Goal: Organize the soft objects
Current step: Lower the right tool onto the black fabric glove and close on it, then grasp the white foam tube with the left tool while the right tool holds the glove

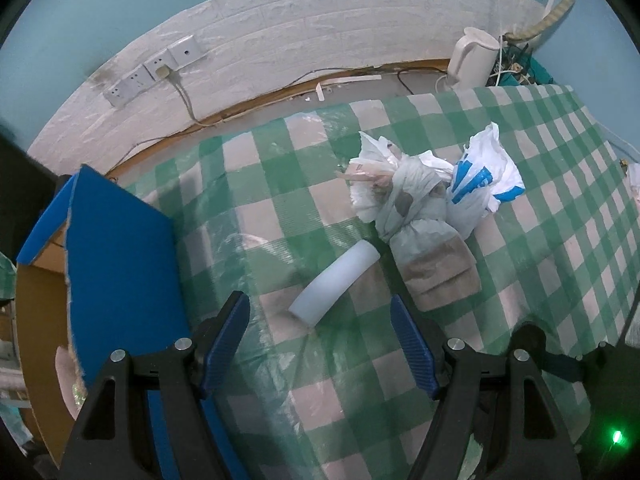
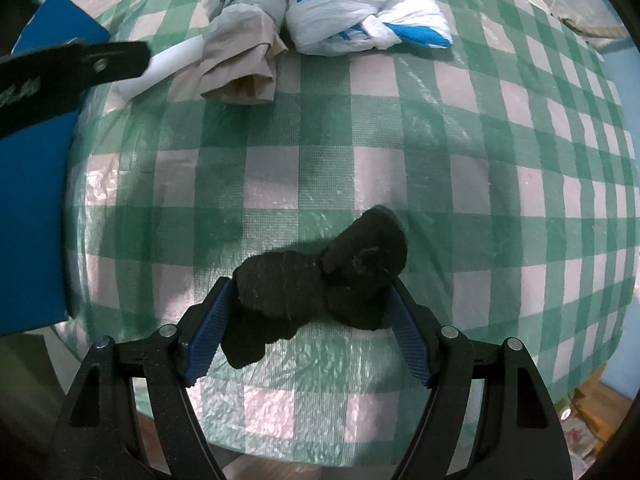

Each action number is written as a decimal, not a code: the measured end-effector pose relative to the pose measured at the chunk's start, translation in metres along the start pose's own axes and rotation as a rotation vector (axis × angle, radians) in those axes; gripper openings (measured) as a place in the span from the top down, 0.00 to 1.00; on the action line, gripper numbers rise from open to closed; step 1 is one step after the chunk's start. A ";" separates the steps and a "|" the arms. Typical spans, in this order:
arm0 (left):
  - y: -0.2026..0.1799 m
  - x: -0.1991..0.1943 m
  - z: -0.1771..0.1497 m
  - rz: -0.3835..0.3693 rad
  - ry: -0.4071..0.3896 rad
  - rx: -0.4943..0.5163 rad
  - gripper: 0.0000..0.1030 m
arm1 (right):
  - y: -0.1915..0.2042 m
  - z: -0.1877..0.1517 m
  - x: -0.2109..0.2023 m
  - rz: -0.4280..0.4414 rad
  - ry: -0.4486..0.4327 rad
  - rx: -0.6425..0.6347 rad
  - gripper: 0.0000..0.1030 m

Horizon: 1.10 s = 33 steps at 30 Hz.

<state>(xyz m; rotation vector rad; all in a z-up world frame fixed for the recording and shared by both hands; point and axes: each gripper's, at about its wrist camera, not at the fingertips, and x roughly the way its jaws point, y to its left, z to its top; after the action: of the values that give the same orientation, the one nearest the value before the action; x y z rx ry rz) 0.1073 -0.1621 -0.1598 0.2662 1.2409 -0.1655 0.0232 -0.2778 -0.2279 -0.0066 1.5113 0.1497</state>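
My left gripper (image 1: 318,303) hangs open over the green-checked table (image 1: 280,184), and the near end of a white foam roll (image 1: 336,282) lies just ahead of its fingertips, untouched. Beyond the roll lie a knotted grey-brown bag (image 1: 428,256), a crumpled white bag (image 1: 374,176) and a white-and-blue plastic bag (image 1: 480,180). My right gripper (image 2: 310,286) points down, open, around a black sock bundle (image 2: 320,280) that rests on the table (image 2: 440,160) and fills most of the gap between the blue pads. The foam roll (image 2: 172,62), grey-brown bag (image 2: 244,56) and white-and-blue bag (image 2: 360,20) sit at the far side.
An open blue cardboard box (image 1: 120,260) stands at the table's left; its blue flap (image 2: 36,200) also borders the right wrist view. A black part of the other tool (image 2: 68,72) reaches over the foam roll. Wall sockets (image 1: 152,74) and a white kettle (image 1: 472,60) lie behind the table.
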 end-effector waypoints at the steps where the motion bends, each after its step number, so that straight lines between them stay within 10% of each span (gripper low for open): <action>1: -0.002 0.002 0.001 0.000 0.002 0.004 0.28 | 0.001 0.002 0.000 -0.003 -0.004 -0.010 0.27; 16: -0.001 0.029 0.004 -0.025 0.025 0.001 0.30 | 0.018 0.010 -0.011 0.037 -0.038 -0.084 0.63; 19: 0.001 0.031 0.004 -0.045 0.028 -0.010 0.52 | 0.016 0.018 -0.018 0.044 -0.061 -0.076 0.63; 33: -0.003 0.029 0.000 -0.031 0.014 0.013 0.86 | 0.013 0.035 -0.056 0.050 -0.157 -0.040 0.63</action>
<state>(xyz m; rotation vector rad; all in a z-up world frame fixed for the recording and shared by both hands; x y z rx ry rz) 0.1155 -0.1648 -0.1882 0.2599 1.2590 -0.1983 0.0534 -0.2673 -0.1692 0.0106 1.3517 0.2152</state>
